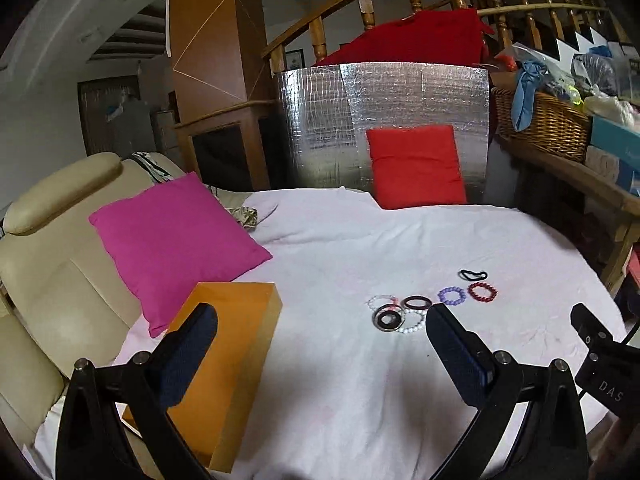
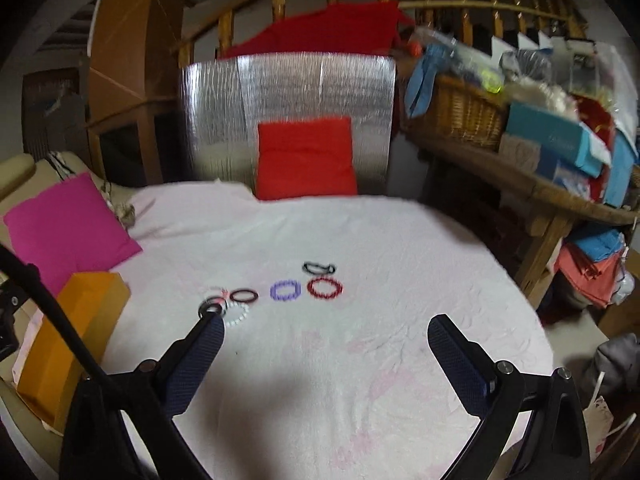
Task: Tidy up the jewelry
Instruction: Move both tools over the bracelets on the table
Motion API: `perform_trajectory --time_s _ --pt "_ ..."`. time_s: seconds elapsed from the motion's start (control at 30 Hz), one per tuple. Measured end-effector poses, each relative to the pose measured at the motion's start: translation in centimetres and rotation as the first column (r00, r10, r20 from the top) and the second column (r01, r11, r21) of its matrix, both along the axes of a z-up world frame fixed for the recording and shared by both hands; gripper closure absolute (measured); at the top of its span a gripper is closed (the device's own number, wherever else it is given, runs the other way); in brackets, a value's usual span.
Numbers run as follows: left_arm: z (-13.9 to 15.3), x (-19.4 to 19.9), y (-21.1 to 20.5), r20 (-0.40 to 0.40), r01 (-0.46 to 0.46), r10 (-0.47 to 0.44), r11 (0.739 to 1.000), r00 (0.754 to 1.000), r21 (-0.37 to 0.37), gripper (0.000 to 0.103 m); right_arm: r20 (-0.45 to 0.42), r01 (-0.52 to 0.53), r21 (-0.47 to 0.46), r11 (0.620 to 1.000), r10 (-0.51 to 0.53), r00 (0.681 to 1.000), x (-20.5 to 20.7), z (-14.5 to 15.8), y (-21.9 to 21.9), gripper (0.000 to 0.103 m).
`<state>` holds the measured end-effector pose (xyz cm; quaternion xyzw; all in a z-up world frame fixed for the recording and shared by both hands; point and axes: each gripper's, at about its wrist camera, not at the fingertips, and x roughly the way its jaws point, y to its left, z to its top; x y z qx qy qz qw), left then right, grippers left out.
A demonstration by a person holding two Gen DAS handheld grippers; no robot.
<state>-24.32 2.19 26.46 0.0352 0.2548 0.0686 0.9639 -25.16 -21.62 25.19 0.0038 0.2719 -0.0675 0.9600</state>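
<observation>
Nothing sorted yet, by the look of it. Seven pieces lying loose on the pale pink cloth-covered round table (image 1: pixel 360 400), well ahead of both tools: a thin black elastic loop (image 1: pixel 473 275) farthest back, a dark red beaded bracelet (image 1: pixel 482 292) beside a purple beaded bracelet (image 1: pixel 452 295), then a dark brown band (image 1: pixel 417 302), a pale pink-and-clear beaded bracelet (image 1: pixel 380 301), a black-and-silver ring-shaped bangle (image 1: pixel 387 320) and a white pearl-like beaded bracelet (image 1: pixel 412 325), these last three overlapping or touching. Off to the left, a closed orange rectangular cardboard box (image 1: pixel 224 364), lid on, near the table edge (presumably the destination, though not certain). Everything left to do: opening the box, picking up each piece, placing it.

Left gripper (image 1: pixel 322 356) spread wide, holding nothing, hovering above bare cloth between box and jewelry. Right gripper (image 2: pixel 326 364) likewise wide apart and empty, its left fingertip close to the bangle in its own blurred view.

Readable writing: only "DAS" in white on the right tool's black body at the left view's edge. Blue carton on the side shelf too blurred to read.
</observation>
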Motion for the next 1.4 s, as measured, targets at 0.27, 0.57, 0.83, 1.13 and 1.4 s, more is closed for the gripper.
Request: perform_trajectory --time_s 0.27,0.57,0.83,1.13,1.4 --pt "-1.2 4.6 -1.5 0.036 0.031 -0.030 0.999 0.999 -0.021 0.000 -0.020 0.004 0.049 0.999 -0.003 1.000 4.7 -1.3 -1.2 0.000" --pt "-5.0 12.4 -2.3 0.002 0.042 -0.042 0.998 0.999 -0.052 0.000 -0.058 -0.044 0.020 0.999 0.046 0.997 12.3 -5.4 -0.7 0.000" --pt "-6.9 15.9 -1.4 0.004 0.007 -0.007 0.999 1.000 -0.050 0.000 -0.020 -0.025 0.033 0.999 0.026 0.999 15.2 -7.3 -1.4 0.000" --pt "-9.0 17.9 -0.4 -0.038 -0.019 0.017 0.998 0.999 -0.058 0.000 -0.062 -0.030 0.053 0.998 0.033 0.998 16.9 -9.1 -1.4 0.000" --pt "-10.6 19.1 0.3 -0.064 -0.031 0.028 0.998 0.998 -0.046 0.000 -0.087 -0.028 0.078 0.997 0.035 0.996 18.6 -10.4 -1.4 0.000"
